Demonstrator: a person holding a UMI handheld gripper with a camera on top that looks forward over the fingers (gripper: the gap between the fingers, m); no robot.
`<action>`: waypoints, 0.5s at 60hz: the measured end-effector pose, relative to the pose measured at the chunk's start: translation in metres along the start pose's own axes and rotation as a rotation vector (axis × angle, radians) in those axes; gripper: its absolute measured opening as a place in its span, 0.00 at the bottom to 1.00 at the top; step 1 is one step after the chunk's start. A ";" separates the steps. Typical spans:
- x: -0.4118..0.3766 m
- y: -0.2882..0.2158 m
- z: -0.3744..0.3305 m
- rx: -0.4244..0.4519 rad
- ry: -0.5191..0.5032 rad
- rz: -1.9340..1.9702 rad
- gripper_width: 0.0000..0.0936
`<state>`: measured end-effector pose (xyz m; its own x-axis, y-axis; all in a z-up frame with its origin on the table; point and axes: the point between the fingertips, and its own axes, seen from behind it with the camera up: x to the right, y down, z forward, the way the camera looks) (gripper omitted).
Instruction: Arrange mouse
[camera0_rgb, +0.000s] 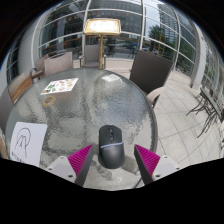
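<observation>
A dark grey computer mouse (110, 146) lies on a round grey marbled table (110, 100), near its front edge. My gripper (113, 160) is open, with its pink pads (79, 159) on either side of the mouse's rear half. The mouse stands between the fingers with a gap at each side and rests on the table top. A dark cable runs off from beside the right finger.
A white sheet with a drawing (24, 141) lies at the table's left edge, another printed sheet (61, 86) further back. Chairs (150, 68) stand round the table, and a wooden lectern (99, 28) stands beyond it. Glass building fronts rise behind.
</observation>
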<state>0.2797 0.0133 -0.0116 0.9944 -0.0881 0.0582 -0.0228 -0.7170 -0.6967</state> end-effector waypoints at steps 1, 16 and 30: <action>0.002 -0.002 0.005 -0.002 0.003 -0.004 0.87; -0.014 -0.016 0.025 -0.030 -0.040 0.014 0.45; -0.018 -0.032 -0.001 -0.116 0.003 0.061 0.31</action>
<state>0.2626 0.0369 0.0108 0.9905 -0.1357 0.0203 -0.0951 -0.7857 -0.6112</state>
